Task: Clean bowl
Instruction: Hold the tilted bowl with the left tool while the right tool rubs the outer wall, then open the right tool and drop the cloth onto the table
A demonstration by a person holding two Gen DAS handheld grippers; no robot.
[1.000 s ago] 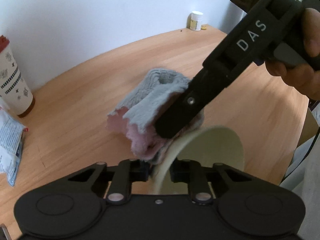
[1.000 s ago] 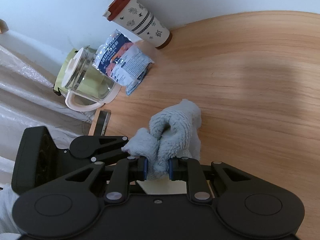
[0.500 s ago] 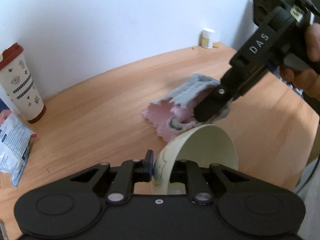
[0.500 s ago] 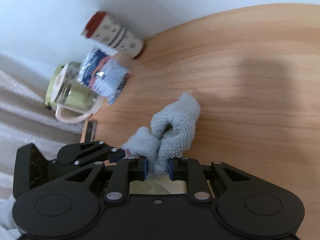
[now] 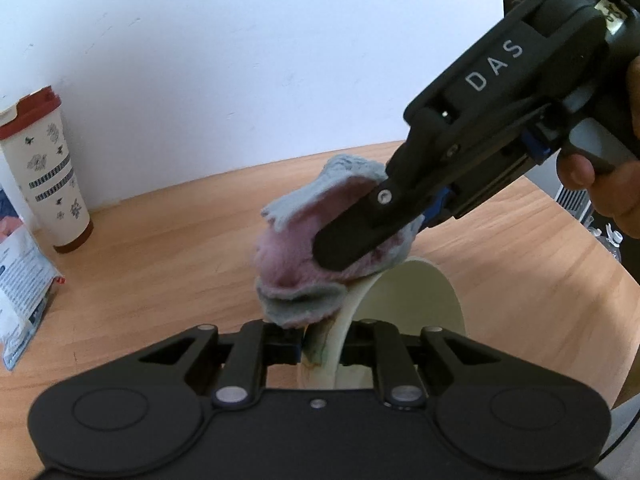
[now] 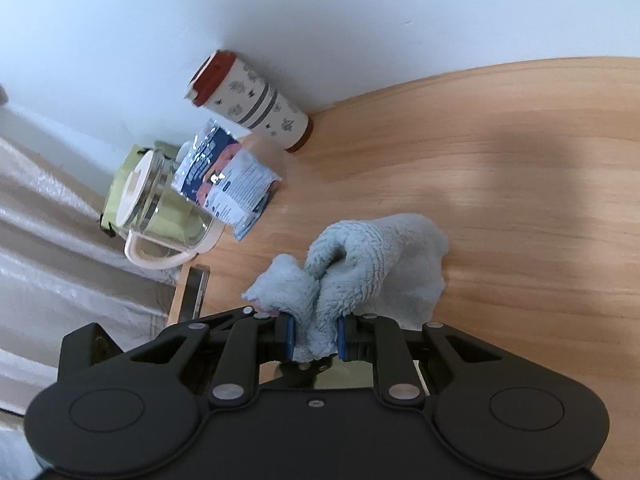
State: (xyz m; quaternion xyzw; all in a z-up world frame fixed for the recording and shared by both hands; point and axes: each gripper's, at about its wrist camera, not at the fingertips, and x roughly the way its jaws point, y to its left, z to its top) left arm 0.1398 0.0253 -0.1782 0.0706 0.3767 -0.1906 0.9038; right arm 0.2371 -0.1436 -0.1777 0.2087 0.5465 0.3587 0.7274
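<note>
— Where's the cream round ceramic bowl [image 5: 416, 300]?
— Tilted on edge above the wooden desk [image 5: 168, 256], its rim pinched by the left tongs [image 5: 322, 346].
— And the right tongs [image 6: 316, 338]?
— Clamped on a fluffy grey-pink cloth [image 6: 372, 264] pressed against the rim.

The left gripper [image 5: 322, 346] points down with its fingers [image 5: 290, 344] pinched on the bowl [image 5: 416, 300] rim, while the right gripper [image 6: 316, 338], held by a hand [image 5: 612, 184], squeezes the cloth [image 6: 360, 264] tight.
</note>
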